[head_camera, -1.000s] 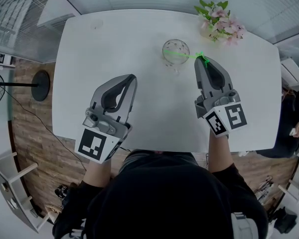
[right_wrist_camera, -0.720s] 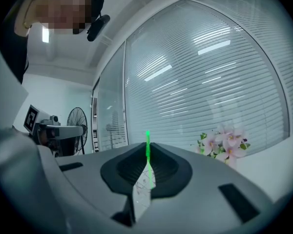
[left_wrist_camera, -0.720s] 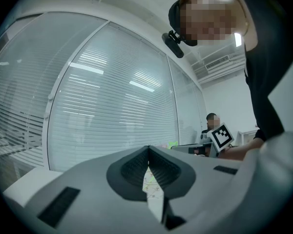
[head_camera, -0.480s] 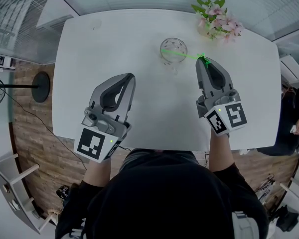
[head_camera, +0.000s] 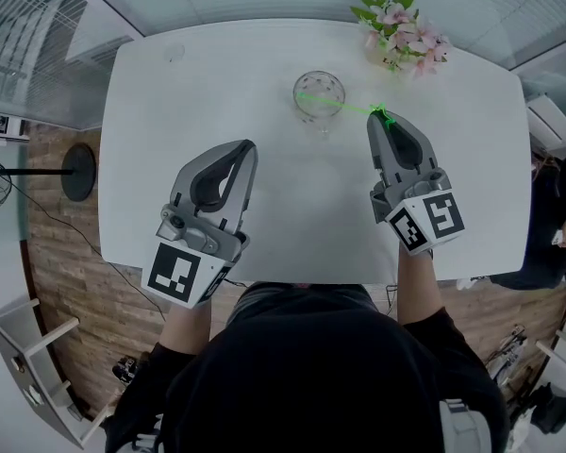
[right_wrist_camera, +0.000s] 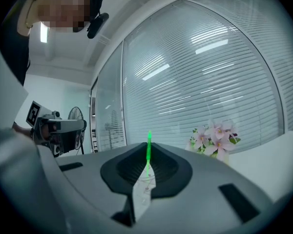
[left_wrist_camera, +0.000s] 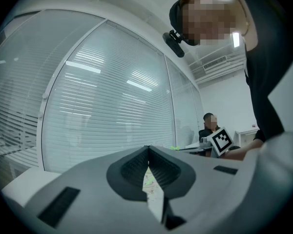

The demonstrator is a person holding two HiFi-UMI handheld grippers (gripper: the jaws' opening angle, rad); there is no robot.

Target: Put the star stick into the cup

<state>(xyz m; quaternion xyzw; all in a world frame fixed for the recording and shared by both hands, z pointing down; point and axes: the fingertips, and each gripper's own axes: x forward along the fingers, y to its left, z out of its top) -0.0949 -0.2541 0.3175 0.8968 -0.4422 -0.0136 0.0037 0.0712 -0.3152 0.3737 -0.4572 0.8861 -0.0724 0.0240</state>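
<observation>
Table (head_camera: pixel 264 74): white, with rounded corners. It carries the cup and the flowers on its far half, and both grippers hover over its near half.
Person (head_camera: pixel 311 376): in a dark top, at the near edge of the table, with one gripper in each hand.
Left gripper (head_camera: pixel 252 146): grey, with a square-marker cube at its rear. It sits over the left-centre of the table, well apart from the cup. In the left gripper view the jaw tips meet (left_wrist_camera: pixel 148 148) with nothing between them.
Right gripper (head_camera: pixel 374 119): grey, with the same kind of marker cube, held just to the right of the cup. Its jaws are clamped on the star stick, as the right gripper view confirms (right_wrist_camera: pixel 148 161).
Flowers (head_camera: pixel 396 34): a pink bunch with green leaves at the far right of the table. It stands beyond the right gripper and apart from both the stick and the cup.
Cup (head_camera: pixel 319 95): clear glass, upright, at the far centre of the table, to the left of the right gripper's tips.
Star stick (head_camera: pixel 344 108): thin and bright green, with its star end at the right gripper's tips. The shaft runs left from the jaws and its free end lies across the cup's mouth. Whether that end sits inside the rim or above it cannot be determined.
</observation>
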